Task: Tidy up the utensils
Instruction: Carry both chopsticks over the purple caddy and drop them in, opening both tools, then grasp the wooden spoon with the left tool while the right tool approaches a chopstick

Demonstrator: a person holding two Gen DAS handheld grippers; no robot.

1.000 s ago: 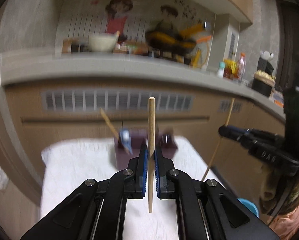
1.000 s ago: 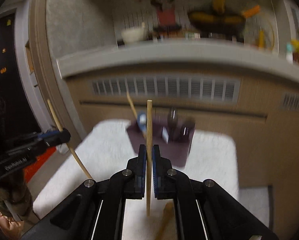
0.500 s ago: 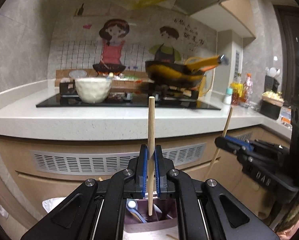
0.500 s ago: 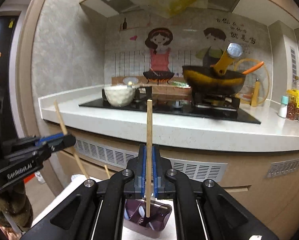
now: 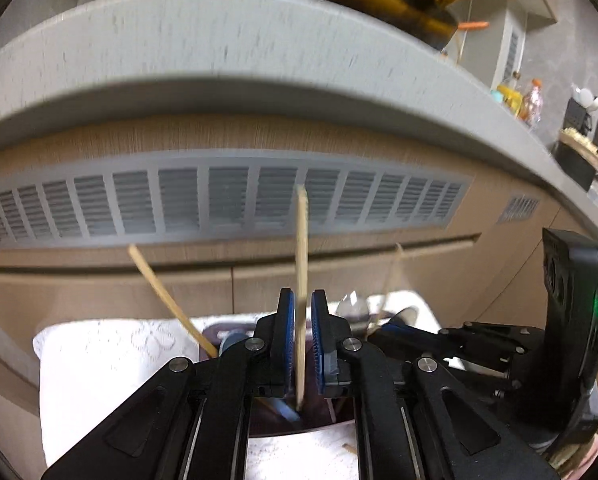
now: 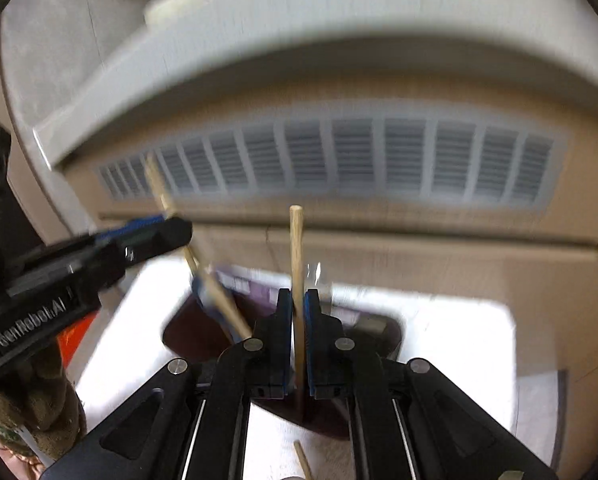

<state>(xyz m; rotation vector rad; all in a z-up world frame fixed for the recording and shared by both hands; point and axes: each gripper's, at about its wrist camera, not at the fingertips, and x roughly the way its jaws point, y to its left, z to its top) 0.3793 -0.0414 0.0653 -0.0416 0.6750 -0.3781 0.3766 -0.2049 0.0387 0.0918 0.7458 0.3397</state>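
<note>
Left gripper [image 5: 303, 340] and right gripper [image 6: 298, 338]: jaws just eased slightly apart, each chopstick [image 5: 301, 292] upright between pads, tip apparently inside holder [image 6: 187, 332], frame bottom centre.

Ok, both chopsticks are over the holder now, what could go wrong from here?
1. The jaws of the left tool and right tool have just been opening with a chopstick between each, and both views are motion-blurred. The left chopstick or right chopstick may drop askew and miss the dark holder.
2. A leaning chopstick already in the holder could deflect them.
3. The tools sit close together over the holder and might bump.
</note>
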